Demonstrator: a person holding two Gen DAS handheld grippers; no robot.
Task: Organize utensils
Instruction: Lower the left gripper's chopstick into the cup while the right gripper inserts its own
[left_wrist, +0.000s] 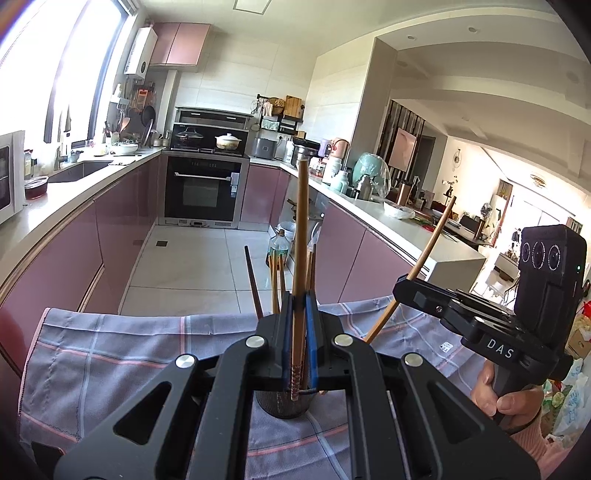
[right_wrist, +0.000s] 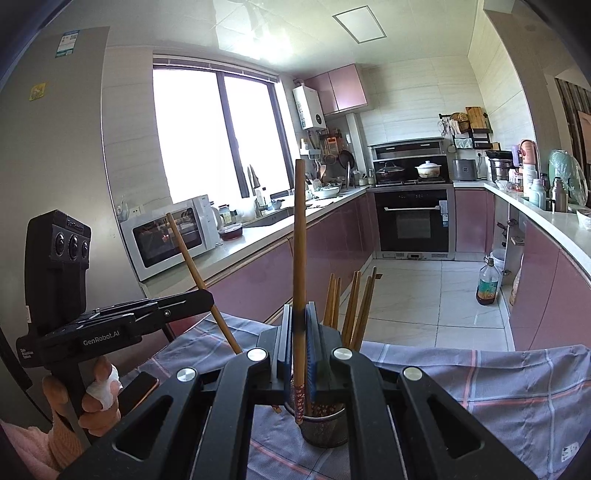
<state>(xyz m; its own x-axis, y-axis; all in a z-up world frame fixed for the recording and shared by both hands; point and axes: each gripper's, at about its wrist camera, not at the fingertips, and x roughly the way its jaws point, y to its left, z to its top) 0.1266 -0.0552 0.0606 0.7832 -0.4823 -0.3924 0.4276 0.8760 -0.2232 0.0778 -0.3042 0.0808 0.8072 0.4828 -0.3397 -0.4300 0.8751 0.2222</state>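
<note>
My left gripper (left_wrist: 298, 297) is shut on a tall bamboo chopstick (left_wrist: 301, 229) held upright. Its patterned lower end hangs at the mouth of a dark mesh utensil cup (left_wrist: 282, 408), which holds several more chopsticks (left_wrist: 275, 280). The right gripper (left_wrist: 400, 290) appears at the right, shut on a slanted chopstick (left_wrist: 428, 253). In the right wrist view the right gripper (right_wrist: 298, 308) clamps its upright chopstick (right_wrist: 300, 236) over the mesh cup (right_wrist: 327, 428), beside other chopsticks (right_wrist: 351, 306). The left gripper (right_wrist: 207, 295) shows at the left with its chopstick (right_wrist: 190, 254).
The cup stands on a grey checked cloth (left_wrist: 129, 347) (right_wrist: 498, 387). Pink kitchen cabinets line both sides, with an oven (left_wrist: 201, 188) at the far end. A microwave (right_wrist: 170, 232) sits on the left counter and an oil bottle (right_wrist: 488, 286) on the floor. A person's hand (left_wrist: 498, 397) grips each handle.
</note>
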